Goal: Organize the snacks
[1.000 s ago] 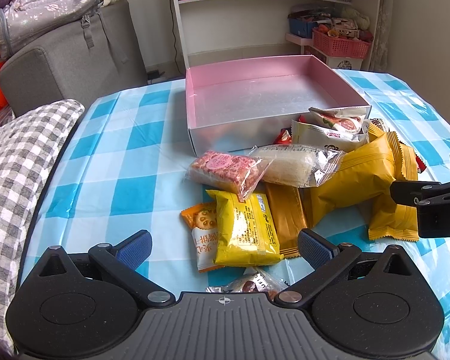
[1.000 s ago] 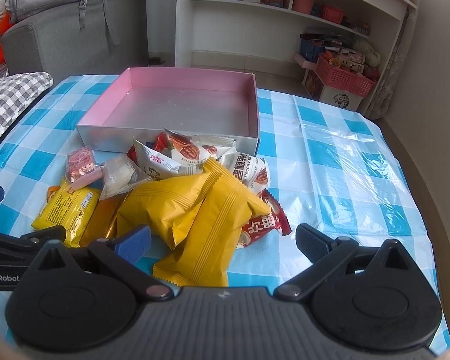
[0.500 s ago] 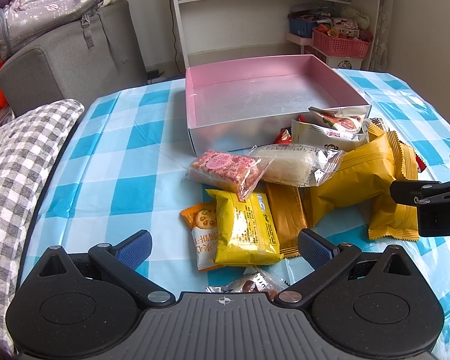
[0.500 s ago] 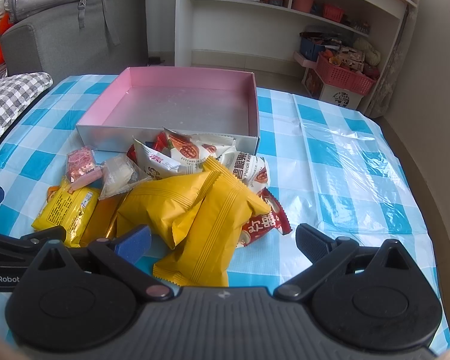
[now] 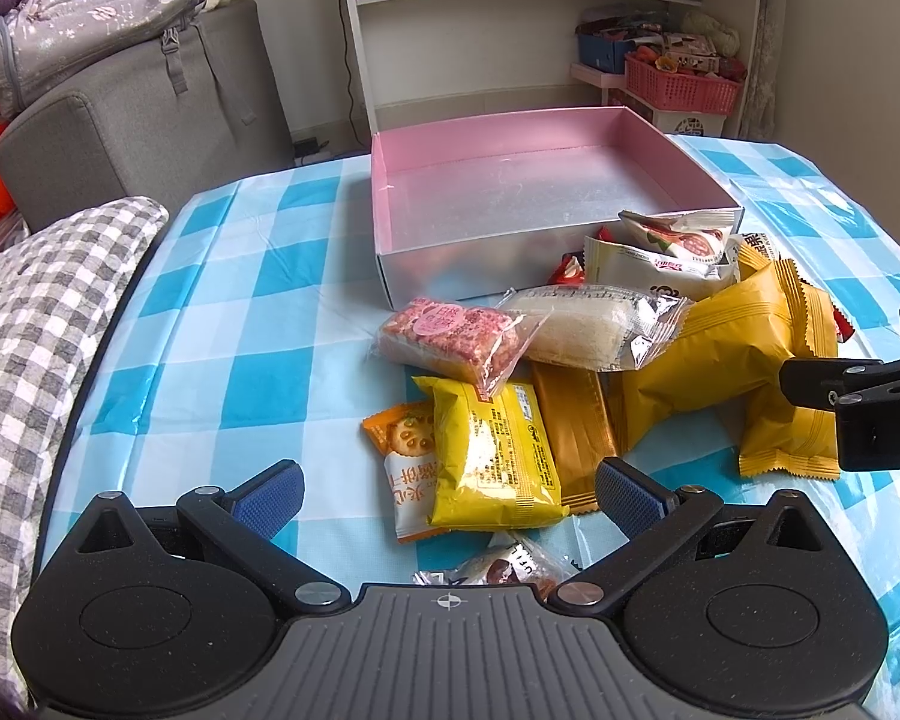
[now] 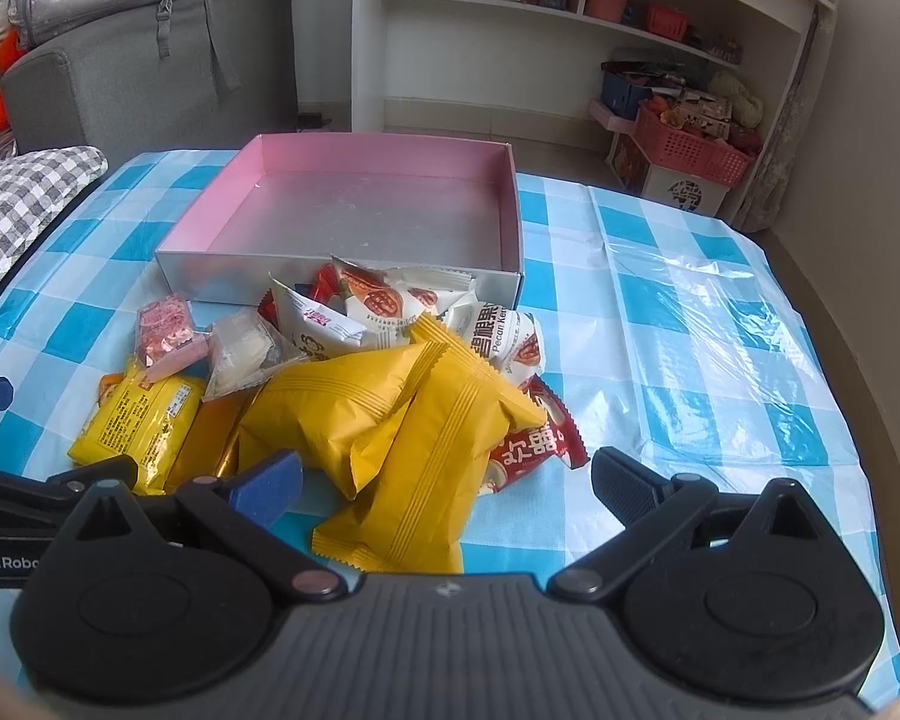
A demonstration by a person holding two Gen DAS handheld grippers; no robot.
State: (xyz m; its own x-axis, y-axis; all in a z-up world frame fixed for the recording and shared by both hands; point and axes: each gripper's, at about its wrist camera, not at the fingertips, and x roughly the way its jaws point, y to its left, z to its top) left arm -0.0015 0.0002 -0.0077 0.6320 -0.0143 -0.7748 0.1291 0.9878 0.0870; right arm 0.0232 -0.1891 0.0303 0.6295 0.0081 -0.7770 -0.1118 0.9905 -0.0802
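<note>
Snack packets (image 6: 354, 378) lie in a loose pile on the checked tablecloth (image 5: 222, 324), just in front of the pink box (image 5: 546, 138): two large yellow bags, smaller yellow, pink, clear and white wrappers. Left gripper (image 5: 447, 495): jaws spread wide, holding nothing. Right gripper (image 6: 447, 480): jaws spread wide, holding nothing.

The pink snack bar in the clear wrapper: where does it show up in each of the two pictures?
Left wrist view: the pink snack bar lies mid-frame, just before the pink box's silver front wall.
Right wrist view: the bar sits at the left edge of the snack pile, small and partly overlapping the yellow packet.
Shared landmark: the pink box.
</note>
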